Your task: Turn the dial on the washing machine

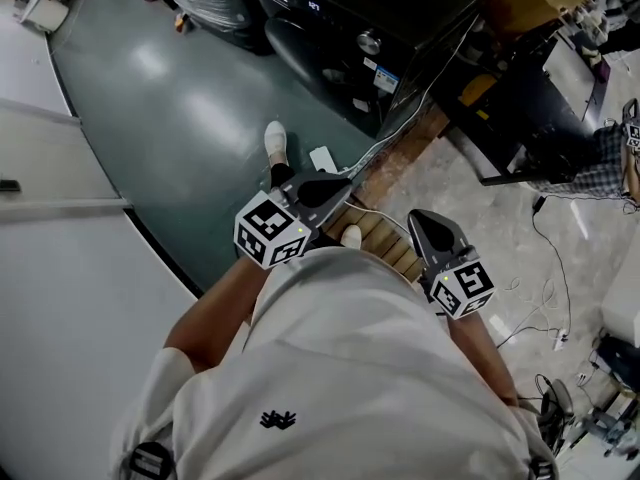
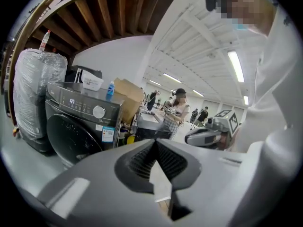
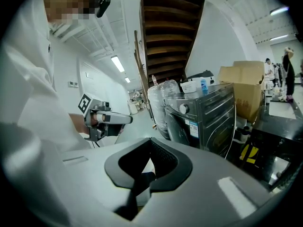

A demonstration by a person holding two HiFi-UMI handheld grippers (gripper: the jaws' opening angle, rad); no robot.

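You've yet to begin: the dial (image 1: 369,41) on the washing machine (image 1: 330,78) stands well apart from your left gripper (image 1: 335,188) and right gripper (image 1: 428,223) (both closed, holding nothing).

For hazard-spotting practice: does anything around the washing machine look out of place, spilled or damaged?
Nothing looks spilled or damaged. A blue bottle and a white tub stand loose on top of the washing machine, where vibration might shake them off.

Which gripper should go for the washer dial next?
Left, probably. In the head view the left gripper sits nearer the dial than the right gripper. Both are shut, empty and well short of the washing machine.
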